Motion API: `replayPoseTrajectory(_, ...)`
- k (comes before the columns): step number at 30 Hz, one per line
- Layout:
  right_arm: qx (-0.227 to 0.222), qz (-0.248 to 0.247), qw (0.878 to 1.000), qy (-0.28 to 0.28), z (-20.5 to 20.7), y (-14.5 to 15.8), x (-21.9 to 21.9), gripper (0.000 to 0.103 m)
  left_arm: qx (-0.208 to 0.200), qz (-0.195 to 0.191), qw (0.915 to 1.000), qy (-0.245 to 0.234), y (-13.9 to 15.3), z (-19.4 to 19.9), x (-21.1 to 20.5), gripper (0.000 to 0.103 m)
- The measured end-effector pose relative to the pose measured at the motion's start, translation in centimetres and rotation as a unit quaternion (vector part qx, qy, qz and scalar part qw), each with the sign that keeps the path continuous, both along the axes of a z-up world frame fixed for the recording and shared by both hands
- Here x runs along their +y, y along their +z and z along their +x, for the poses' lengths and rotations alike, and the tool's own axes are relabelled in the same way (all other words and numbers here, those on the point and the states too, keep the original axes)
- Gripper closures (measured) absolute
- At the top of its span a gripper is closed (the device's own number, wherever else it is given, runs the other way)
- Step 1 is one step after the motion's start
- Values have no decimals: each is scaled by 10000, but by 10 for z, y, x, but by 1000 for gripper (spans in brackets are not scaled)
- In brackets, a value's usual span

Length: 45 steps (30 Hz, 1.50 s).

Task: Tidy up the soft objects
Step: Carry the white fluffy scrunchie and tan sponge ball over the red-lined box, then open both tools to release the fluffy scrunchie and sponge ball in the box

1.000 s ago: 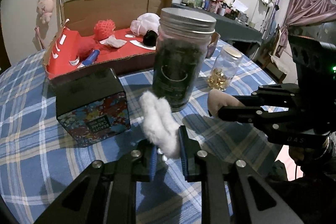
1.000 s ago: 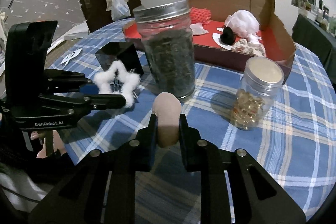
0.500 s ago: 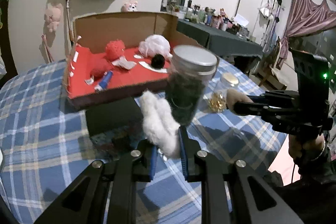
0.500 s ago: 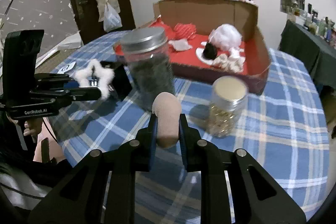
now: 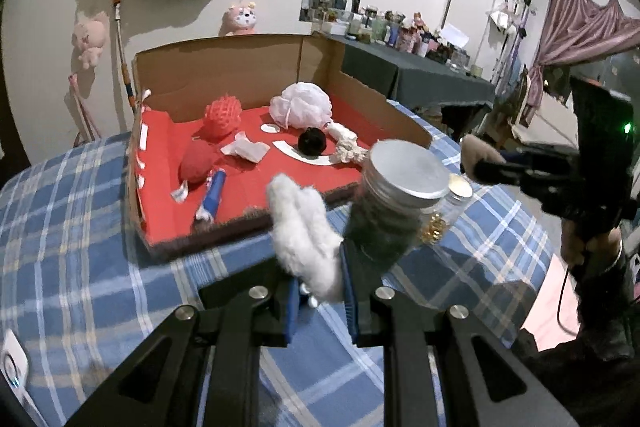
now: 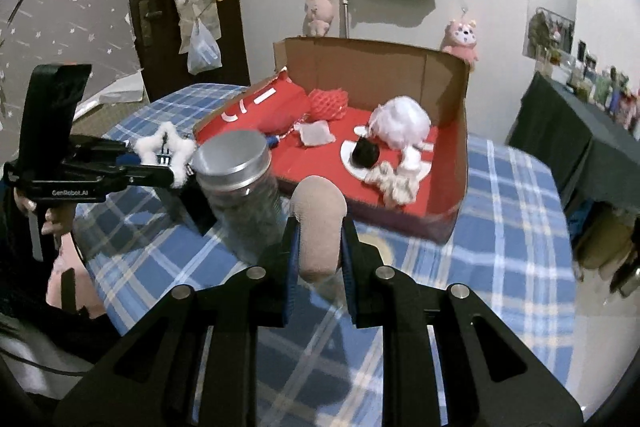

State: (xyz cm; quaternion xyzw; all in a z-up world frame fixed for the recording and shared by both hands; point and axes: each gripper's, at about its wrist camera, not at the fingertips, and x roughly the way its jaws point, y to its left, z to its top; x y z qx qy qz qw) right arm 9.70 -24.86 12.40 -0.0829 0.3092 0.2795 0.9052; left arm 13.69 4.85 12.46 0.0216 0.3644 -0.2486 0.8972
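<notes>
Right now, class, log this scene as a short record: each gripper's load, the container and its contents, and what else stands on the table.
left gripper: shut on white fluffy star, held above the table
right gripper: shut on beige sponge, held above the table
container: cardboard box with red lining, open top
in the box: white mesh pouf, black ball, red mesh ball, white knotted rope
on the table: dark-filled jar with metal lid, on blue checked tablecloth
</notes>
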Motion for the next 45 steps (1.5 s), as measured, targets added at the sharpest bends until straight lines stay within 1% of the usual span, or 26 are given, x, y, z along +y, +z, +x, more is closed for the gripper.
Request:
replayPoseTrajectory(3, 28, -90, 9999, 137, 16, 7, 5, 85, 123, 40, 9998, -158, 3, 19, -2, 83)
replayPoseTrajectory(5, 93, -123, 9996, 221, 28, 9, 8, 85, 207, 170, 9994, -241, 4, 34, -5, 83)
replayPoseTrajectory(10, 395, -235, 9978, 471, 66, 7, 19, 85, 398, 290, 9977, -467, 5, 67, -10, 83)
replayPoseTrajectory(13, 689, -321, 9949, 670, 95, 0, 29, 85, 565, 393, 9960, -572, 2, 90, -16, 83)
replayPoseTrajectory(18, 1156, -495, 9883, 860, 135, -16, 45, 85, 862, 443, 9927, -715, -7, 122, -23, 83)
replayPoseTrajectory(22, 1561, -614, 9808, 999, 162, -33, 59, 85, 1165, 444, 9890, -793, -20, 145, -30, 83)
replayPoseTrajectory(26, 1872, -799, 9730, 1093, 182, -48, 71, 85, 1437, 484, 9849, -834, -35, 162, -36, 83)
replayPoseTrajectory(31, 2176, -1061, 9630, 1186, 198, -63, 82, 83, 1706, 601, 9801, -821, -46, 175, -40, 83)
replayPoseTrajectory(35, 2215, -1319, 9589, 1182, 203, -69, 89, 83, 1907, 721, 9758, -785, -54, 184, -43, 83)
replayPoseTrajectory(37, 2251, -1353, 9578, 1168, 205, -71, 90, 83, 2023, 752, 9735, -761, -59, 188, -43, 82)
replayPoseTrajectory(40, 2277, -1452, 9563, 1118, 210, -74, 93, 83, 2102, 699, 9722, -760, -61, 190, -42, 82)
replayPoseTrajectory(45, 2346, -1484, 9546, 1085, 216, -79, 98, 81, 2109, 700, 9722, -735, -59, 191, -41, 82)
